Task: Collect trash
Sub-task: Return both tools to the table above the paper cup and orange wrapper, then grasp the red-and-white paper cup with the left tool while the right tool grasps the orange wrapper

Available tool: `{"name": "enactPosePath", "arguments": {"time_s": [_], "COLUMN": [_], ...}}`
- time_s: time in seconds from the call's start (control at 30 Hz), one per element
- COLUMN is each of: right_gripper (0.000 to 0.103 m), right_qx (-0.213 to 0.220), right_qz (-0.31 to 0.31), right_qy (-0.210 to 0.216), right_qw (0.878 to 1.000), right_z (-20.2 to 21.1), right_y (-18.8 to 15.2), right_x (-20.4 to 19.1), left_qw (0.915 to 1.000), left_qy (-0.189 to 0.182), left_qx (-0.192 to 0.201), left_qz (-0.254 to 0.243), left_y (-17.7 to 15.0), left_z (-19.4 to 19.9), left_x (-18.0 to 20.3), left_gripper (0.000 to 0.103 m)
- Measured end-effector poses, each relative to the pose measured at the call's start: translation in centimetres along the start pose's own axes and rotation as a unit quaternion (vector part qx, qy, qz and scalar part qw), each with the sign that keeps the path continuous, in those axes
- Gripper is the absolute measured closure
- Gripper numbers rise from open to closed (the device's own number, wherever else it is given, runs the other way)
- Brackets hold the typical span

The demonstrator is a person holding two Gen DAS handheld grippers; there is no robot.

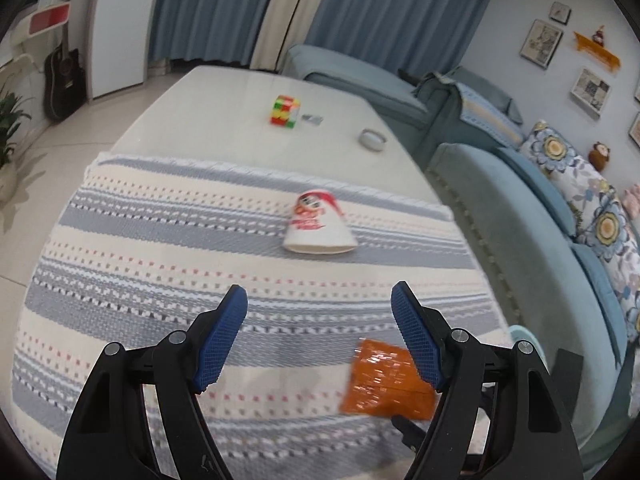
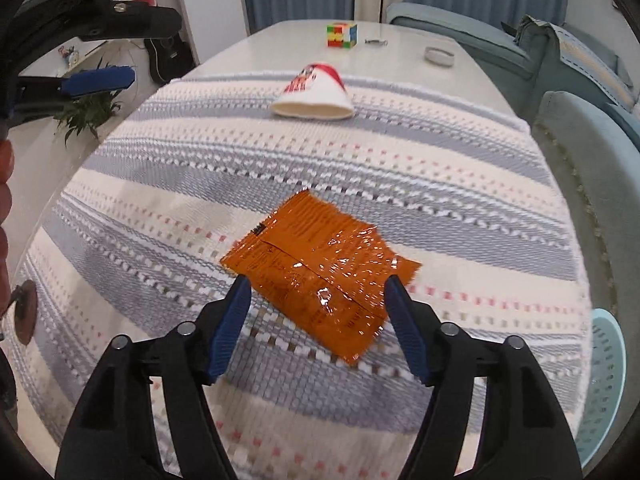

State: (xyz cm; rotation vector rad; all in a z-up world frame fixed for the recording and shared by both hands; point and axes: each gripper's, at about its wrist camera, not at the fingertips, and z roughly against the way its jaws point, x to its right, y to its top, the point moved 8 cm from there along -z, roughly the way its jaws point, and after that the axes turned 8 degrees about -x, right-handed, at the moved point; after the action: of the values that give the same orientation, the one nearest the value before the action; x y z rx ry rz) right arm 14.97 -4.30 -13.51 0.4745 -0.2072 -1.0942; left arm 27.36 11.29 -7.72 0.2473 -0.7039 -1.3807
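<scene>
An orange foil wrapper [image 2: 316,268] lies flat on the striped cloth [image 2: 160,184]. My right gripper [image 2: 319,286] hovers just over its near half, open, with the pads clear of it. A white paper cup [image 1: 320,224] with a red cartoon print lies on its side farther along the cloth, mouth toward me. My left gripper [image 1: 320,296] is open and empty, short of the cup. In the left wrist view the wrapper [image 1: 384,380] shows low down, partly behind the right finger. One blue pad [image 2: 100,80] of the left gripper shows at the upper left of the right wrist view.
Beyond the cloth, the bare grey table [image 1: 224,96] carries a colour cube [image 1: 285,110], a small metallic item [image 1: 312,119] and a round grey dish [image 1: 373,140]. A blue sofa [image 1: 520,208] runs along the right. A pale blue perforated basket [image 2: 604,380] stands at the table's near right corner.
</scene>
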Motion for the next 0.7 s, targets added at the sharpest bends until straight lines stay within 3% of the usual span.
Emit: {"name": "enactPosePath", "arguments": {"time_s": [0.3, 0.47, 0.67, 0.7], "right_gripper": [0.030, 0.031, 0.049, 0.056], "right_qx": [0.013, 0.010, 0.016, 0.019], "right_qz": [-0.007, -0.044, -0.060, -0.063], "right_qy": [-0.011, -0.037, -0.046, -0.045], "right_qw": [1.000, 0.998, 0.997, 0.997], "right_z": [-1.8, -2.2, -2.2, -2.1], "right_y": [0.1, 0.2, 0.6, 0.6], "right_x": [-0.1, 1.3, 2.0, 2.1], "left_qw": [0.9993, 0.9989, 0.9971, 0.9970], "left_qy": [-0.025, -0.014, -0.014, -0.011], "left_qx": [-0.023, -0.039, -0.068, -0.070], "left_qz": [0.016, 0.023, 0.031, 0.029], "left_y": [2.9, 4.5, 5.7, 5.7], "left_z": [-8.2, -13.2, -16.8, -17.2], "left_x": [-1.0, -1.3, -1.3, -1.2], "left_gripper": [0.024, 0.023, 0.024, 0.025]}}
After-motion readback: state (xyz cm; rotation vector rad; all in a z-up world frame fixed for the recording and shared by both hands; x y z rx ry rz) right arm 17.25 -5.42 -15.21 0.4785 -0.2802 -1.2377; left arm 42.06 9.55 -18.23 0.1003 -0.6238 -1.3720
